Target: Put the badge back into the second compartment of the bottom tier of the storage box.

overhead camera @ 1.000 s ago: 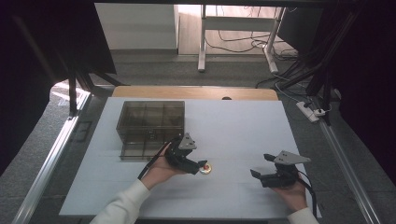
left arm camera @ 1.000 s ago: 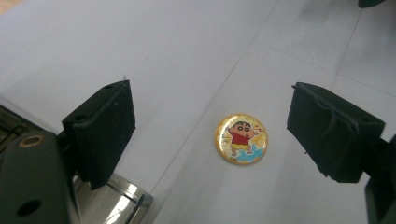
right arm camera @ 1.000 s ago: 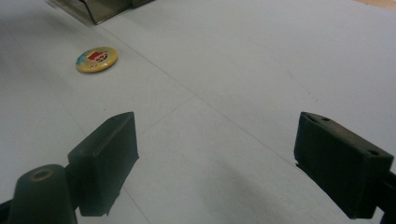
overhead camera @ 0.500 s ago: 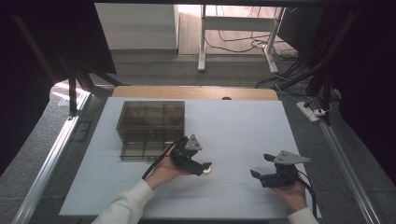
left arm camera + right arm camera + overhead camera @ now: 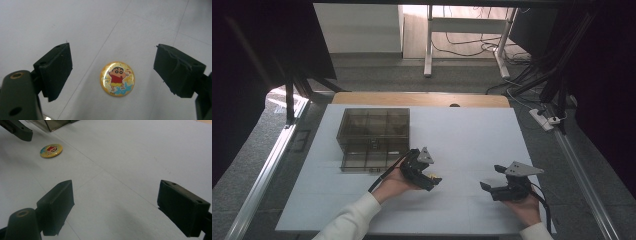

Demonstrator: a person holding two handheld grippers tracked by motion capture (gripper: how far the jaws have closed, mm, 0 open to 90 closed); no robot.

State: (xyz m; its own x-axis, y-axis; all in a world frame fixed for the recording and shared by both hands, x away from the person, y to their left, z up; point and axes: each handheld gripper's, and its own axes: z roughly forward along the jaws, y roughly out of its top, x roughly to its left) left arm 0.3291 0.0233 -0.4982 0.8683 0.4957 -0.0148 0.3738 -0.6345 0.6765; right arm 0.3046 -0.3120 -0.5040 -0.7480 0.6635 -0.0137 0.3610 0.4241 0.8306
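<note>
The left hand-held gripper [image 5: 112, 72] is spread wide over the round yellow cartoon badge [image 5: 117, 78], which lies flat on the white bench [image 5: 462, 130] between the two jaws, touching neither. Seen from above, this hand-held gripper sits just to the near right of the smoky compartment box [image 5: 374, 137], and the badge [image 5: 433, 176] is mostly hidden under the jaws. The right hand-held gripper [image 5: 112, 207] is also spread, empty, resting well to the right of the badge [image 5: 51, 150]. Bare bench lies between them. The box's contents are hard to make out.
</note>
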